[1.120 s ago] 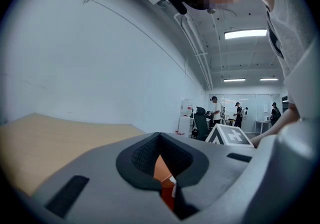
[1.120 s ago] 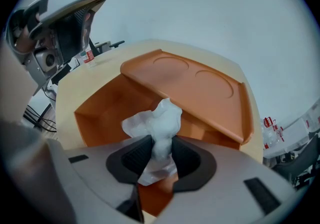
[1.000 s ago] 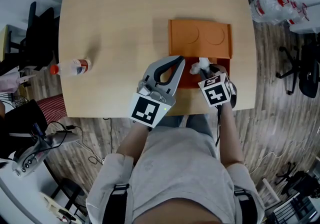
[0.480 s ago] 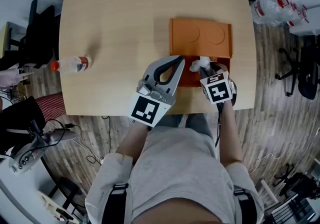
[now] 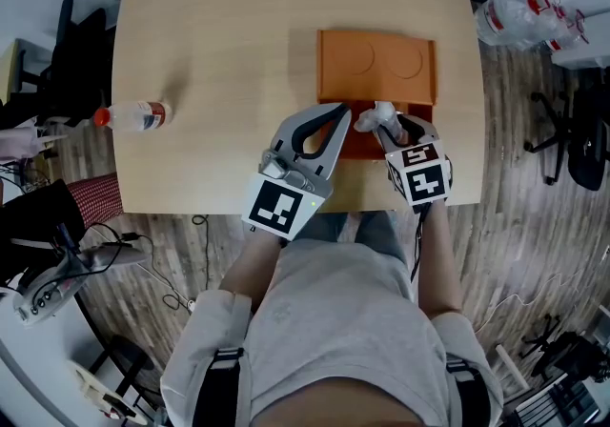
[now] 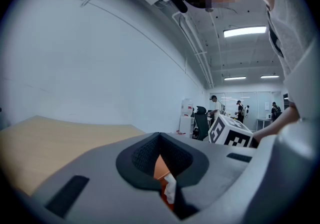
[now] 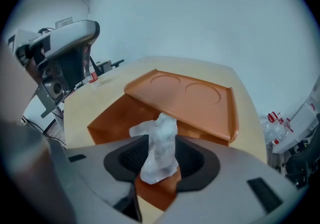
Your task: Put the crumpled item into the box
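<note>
Wooden table (image 5: pixel 210 34) is carrying the orange box (image 5: pixel 376 63). Beside it the left gripper (image 5: pixel 340 114) is hovering, jaws clenched on nothing. Over the box, the right gripper (image 5: pixel 388 129), jaws just opening, is straddling the white crumpled item (image 7: pixel 161 154).

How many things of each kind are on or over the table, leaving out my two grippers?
Box: 1
Bottle: 1
Crumpled item: 1
Total: 3
</note>
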A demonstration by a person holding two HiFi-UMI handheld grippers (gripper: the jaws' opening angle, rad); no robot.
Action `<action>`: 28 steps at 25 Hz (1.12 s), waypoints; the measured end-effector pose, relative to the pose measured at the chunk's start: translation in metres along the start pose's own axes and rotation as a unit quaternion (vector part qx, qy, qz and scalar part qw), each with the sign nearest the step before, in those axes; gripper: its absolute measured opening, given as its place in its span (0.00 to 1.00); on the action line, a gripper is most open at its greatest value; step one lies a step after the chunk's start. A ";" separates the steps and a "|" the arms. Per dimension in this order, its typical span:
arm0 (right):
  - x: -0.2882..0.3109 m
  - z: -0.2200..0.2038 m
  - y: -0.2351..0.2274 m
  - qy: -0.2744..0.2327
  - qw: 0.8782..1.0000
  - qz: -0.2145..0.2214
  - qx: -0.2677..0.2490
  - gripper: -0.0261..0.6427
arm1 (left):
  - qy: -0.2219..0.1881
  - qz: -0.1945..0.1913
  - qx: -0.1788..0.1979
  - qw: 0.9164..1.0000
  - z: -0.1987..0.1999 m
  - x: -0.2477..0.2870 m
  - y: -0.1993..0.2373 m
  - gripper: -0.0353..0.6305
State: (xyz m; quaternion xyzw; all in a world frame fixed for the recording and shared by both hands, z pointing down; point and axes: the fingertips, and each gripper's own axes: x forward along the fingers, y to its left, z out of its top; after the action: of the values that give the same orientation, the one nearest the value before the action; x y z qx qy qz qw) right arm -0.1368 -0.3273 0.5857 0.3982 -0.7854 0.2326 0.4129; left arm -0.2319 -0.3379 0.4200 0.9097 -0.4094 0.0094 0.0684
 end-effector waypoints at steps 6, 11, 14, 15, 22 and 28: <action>-0.028 0.009 -0.006 -0.074 0.997 0.011 -0.003 0.14 | -0.006 0.023 0.013 1.000 0.008 0.002 -0.021 0.07; -0.055 0.021 -0.003 -0.127 0.991 0.049 -0.003 0.06 | -0.016 0.057 0.021 0.998 0.023 -0.005 -0.039 0.07; -0.068 0.025 0.001 -0.152 0.986 0.075 -0.002 0.05 | -0.018 0.079 0.024 0.996 0.028 -0.011 -0.047 0.07; -0.073 0.026 0.002 -0.159 0.984 0.081 -0.002 0.05 | -0.019 0.085 0.026 0.996 0.029 -0.013 -0.051 0.07; -0.110 0.031 0.003 -0.203 0.973 0.112 -0.021 0.05 | -0.032 0.120 0.038 0.992 0.041 -0.018 -0.079 0.07; -0.146 0.033 0.000 -0.251 0.959 0.130 -0.032 0.05 | -0.042 0.146 0.048 0.987 0.050 -0.020 -0.108 0.07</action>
State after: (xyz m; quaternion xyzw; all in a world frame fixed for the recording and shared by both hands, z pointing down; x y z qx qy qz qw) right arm -0.1019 -0.2873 0.4454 0.3247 -0.9159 0.1513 0.1811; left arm -0.1667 -0.2591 0.3561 0.8423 -0.5390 0.0006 0.0055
